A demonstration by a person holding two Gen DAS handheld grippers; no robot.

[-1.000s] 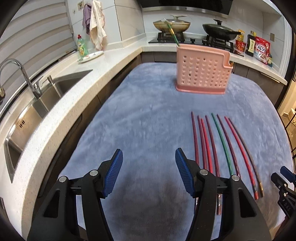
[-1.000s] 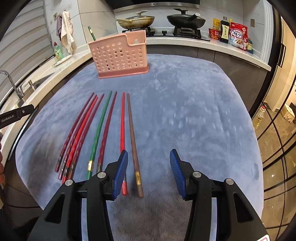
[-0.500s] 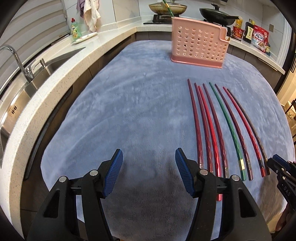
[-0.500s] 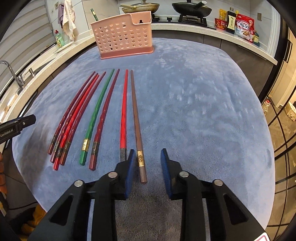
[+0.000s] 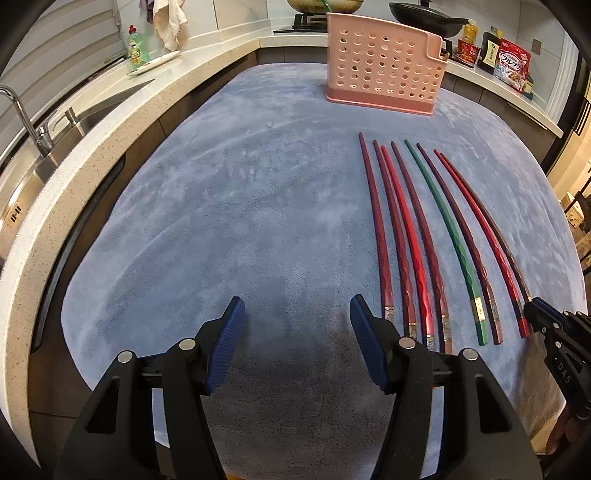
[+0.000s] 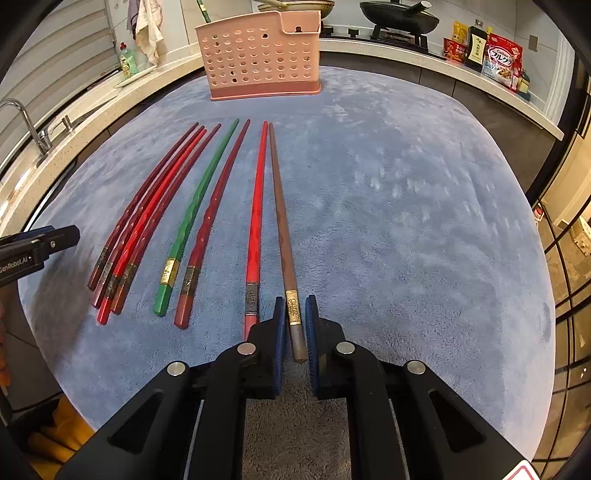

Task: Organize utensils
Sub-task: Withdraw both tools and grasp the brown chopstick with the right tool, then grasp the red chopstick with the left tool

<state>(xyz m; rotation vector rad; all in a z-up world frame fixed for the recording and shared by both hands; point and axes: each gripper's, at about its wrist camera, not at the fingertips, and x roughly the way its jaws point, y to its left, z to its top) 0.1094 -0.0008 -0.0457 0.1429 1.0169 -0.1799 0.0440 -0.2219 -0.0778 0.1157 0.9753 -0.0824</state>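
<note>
Several chopsticks lie in a row on the blue mat: dark red and red ones (image 6: 144,225), a green one (image 6: 201,206), a bright red one (image 6: 256,221) and a brown one (image 6: 282,225). My right gripper (image 6: 294,308) is shut on the near end of the brown chopstick, which still lies on the mat. My left gripper (image 5: 295,310) is open and empty, left of the row of chopsticks (image 5: 413,243). A pink perforated utensil basket (image 6: 260,55) stands upright at the far end of the mat, also in the left wrist view (image 5: 384,62), with one green chopstick in it.
The blue mat (image 5: 240,206) covers the table. A counter with a sink (image 5: 22,184) runs along the left. A stove with pans (image 6: 399,18) and food packets (image 6: 498,59) stand on the back counter. The right gripper shows at the left view's right edge (image 5: 546,321).
My right gripper has moved forward over the brown chopstick's near end and closed on it. My left gripper has drawn back and tilted down, staying open.
</note>
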